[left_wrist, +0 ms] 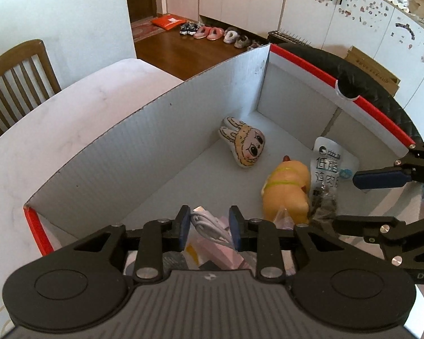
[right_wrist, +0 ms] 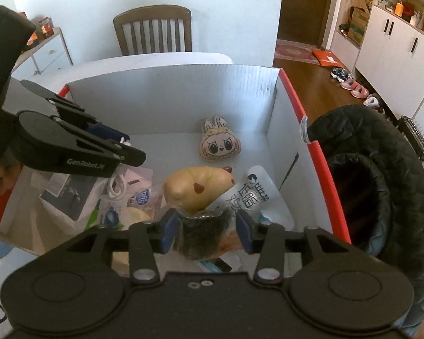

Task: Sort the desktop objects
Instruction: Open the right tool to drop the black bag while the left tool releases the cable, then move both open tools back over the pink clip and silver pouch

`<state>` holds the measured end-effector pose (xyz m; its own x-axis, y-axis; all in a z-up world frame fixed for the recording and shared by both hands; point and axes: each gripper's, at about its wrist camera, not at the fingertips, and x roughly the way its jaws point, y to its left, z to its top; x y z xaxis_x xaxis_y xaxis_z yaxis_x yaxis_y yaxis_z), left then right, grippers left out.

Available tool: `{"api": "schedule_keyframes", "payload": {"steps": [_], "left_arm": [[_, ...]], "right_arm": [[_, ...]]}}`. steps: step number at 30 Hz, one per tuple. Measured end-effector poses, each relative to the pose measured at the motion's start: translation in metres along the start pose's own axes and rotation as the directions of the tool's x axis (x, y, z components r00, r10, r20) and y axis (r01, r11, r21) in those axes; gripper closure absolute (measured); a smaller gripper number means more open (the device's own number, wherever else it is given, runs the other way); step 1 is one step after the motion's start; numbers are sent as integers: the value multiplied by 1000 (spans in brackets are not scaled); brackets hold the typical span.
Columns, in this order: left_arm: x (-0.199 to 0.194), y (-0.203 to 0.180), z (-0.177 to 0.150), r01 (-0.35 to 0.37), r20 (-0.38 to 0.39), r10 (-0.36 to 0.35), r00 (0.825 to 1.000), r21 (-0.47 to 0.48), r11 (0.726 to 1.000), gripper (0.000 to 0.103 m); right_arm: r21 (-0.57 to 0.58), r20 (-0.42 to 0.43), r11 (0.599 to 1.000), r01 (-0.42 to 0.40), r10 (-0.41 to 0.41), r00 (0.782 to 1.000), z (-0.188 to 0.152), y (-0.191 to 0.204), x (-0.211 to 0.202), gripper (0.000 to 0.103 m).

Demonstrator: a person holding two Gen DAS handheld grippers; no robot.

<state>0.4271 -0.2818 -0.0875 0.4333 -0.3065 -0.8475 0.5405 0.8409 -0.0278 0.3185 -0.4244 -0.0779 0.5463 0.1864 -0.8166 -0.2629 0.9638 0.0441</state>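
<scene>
Clutter is the main hazard inside the white cardboard box [right_wrist: 169, 96] with its red rim, which sits on the pale tabletop [left_wrist: 79, 107] and already holds most of the desktop things. The right gripper [right_wrist: 207, 227] hangs over the near end of the box with its jaws spread on either side of a dark seaweed-like snack packet [right_wrist: 202, 233]; whether the pads touch the packet cannot be told, so it may be about to drop or only loosely held. If it falls from here it would likely land on the yellow soft toy [right_wrist: 196, 188] and the white snack pouch [right_wrist: 253, 195] just beyond, and could slide against the box wall. The left gripper [left_wrist: 209, 226] hovers over the other side, jaws part-open with a white cable [left_wrist: 209, 223] and a pink packet [left_wrist: 226, 254] showing between them, contact unclear. The two grippers are near each other over the box, so a careless sweep could knock them together or drag the cable out. The bunny-face plush [right_wrist: 219, 141] lies apart toward the far wall, out of the way.
</scene>
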Motion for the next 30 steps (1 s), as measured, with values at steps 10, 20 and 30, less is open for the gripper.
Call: {"api": "schedule_keyframes", "payload": {"steps": [10, 20, 30], "left_arm": [[-29, -20, -3, -28, 103, 18, 994, 97, 995, 21], [-77, -16, -24, 6, 193, -12, 981, 32, 999, 21], [-134, 8, -66, 43, 297, -44, 954, 8, 999, 21]], "right_arm": [[20, 53, 999, -28, 27, 998, -7, -4, -23, 42], [-4, 100, 998, -69, 69, 993, -11, 0, -53, 39], [-13, 145, 996, -88, 89, 985, -12, 33, -77, 33]]}}
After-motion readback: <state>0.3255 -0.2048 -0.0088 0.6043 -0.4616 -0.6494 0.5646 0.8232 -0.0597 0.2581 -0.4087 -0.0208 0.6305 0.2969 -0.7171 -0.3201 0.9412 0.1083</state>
